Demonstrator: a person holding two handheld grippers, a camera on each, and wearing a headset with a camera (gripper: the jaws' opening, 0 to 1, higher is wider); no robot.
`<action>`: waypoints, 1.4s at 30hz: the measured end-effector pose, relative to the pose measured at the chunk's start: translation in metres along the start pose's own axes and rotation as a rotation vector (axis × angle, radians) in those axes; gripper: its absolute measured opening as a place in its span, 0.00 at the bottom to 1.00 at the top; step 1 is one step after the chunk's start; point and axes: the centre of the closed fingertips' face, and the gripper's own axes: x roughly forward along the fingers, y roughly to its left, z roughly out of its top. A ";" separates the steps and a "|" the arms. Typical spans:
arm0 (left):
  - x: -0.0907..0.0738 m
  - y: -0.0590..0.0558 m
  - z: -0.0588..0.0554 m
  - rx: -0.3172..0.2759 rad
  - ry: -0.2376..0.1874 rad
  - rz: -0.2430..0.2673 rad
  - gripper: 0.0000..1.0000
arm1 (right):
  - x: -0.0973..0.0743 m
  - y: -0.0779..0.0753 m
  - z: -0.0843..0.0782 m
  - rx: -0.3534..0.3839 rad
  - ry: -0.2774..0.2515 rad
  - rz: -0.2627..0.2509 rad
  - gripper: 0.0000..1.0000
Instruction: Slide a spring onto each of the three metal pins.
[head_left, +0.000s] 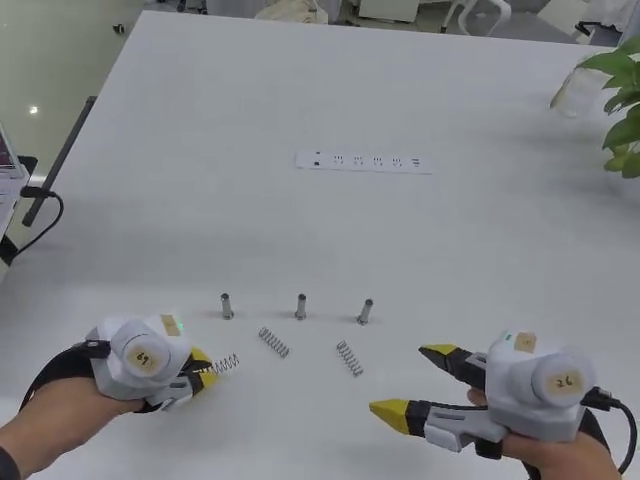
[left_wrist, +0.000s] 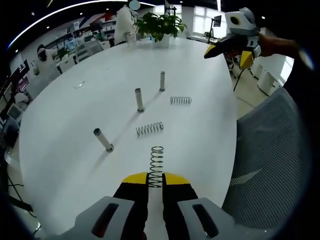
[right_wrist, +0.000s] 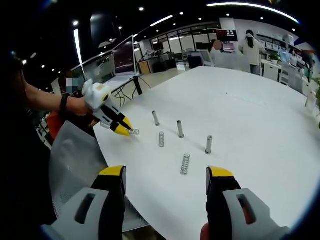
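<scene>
Left gripper (head_left: 205, 370), low at the tabletop's (head_left: 300, 100) near edge, pinches the first spring (head_left: 225, 364) by one end, right gripper (head_left: 411, 380) spread and empty; second spring (head_left: 273, 342) and third spring (head_left: 349, 357) lie loose beside three bare pins (head_left: 300, 307), so threading probably begins next: align coil over pin tip.

The worktop (head_left: 300, 100) was plain white, without pattern. The three pins (head_left: 301, 307) were dull grey metal. The left gripper (head_left: 205, 372) and right gripper (head_left: 410, 380) had white bodies, black jaws with yellow tips, and round tan labels with dark numerals. The spring (head_left: 225, 364) at the left gripper's tips and the other two springs (head_left: 273, 342) were silver. The power strip (head_left: 363, 161) toward the far edge was white. The plant (head_left: 622, 110) at the far right corner was green.
</scene>
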 end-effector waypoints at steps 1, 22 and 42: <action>-0.001 -0.001 0.002 0.001 -0.004 0.000 0.02 | 0.000 0.000 0.002 -0.001 -0.003 0.002 0.63; -0.018 -0.018 0.074 0.116 -0.128 -0.002 0.02 | 0.029 0.020 0.036 -0.018 -0.065 0.120 0.52; -0.024 -0.059 0.124 0.245 -0.206 -0.054 0.02 | 0.044 0.048 0.053 -0.009 -0.112 0.234 0.37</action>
